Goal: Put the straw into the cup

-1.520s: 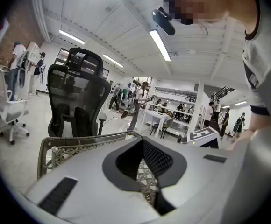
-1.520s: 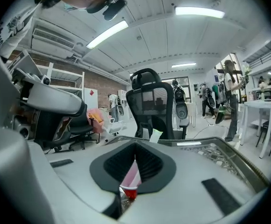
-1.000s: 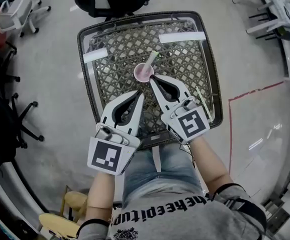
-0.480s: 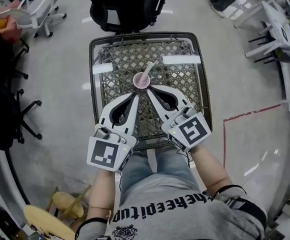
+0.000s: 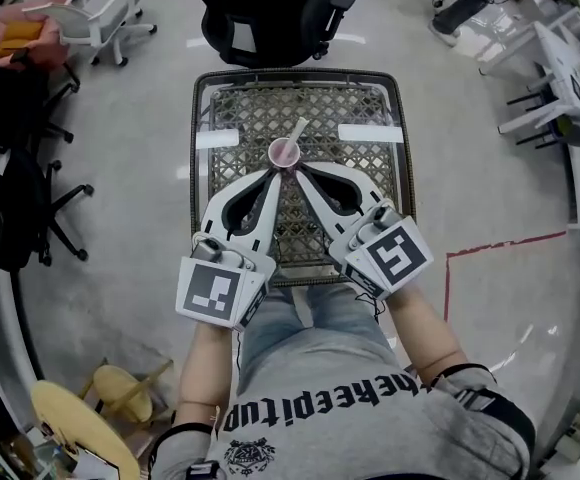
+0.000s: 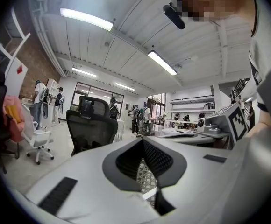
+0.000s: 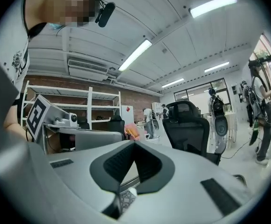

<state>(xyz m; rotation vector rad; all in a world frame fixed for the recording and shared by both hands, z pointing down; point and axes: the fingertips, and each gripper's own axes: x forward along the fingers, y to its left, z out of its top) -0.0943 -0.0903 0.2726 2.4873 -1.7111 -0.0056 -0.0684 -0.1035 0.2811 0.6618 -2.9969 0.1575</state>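
A pink cup [image 5: 284,154] stands on the woven lattice top of the bench [image 5: 365,183], about midway between two white tape strips [image 5: 217,139]. The straw [image 5: 297,131] is in the cup, leaning up and away to the right over the rim. The left hand-held gripper [image 5: 275,172] and the right hand-held gripper [image 5: 297,174] point at the cup from the near side. In the head view their tips converge just beside it; whether either touches it cannot be told. Each has its jaws pressed together tip to tip with nothing between them. A black office chair [image 5: 270,13] sits on the grey floor [image 5: 120,168] beyond the bench.
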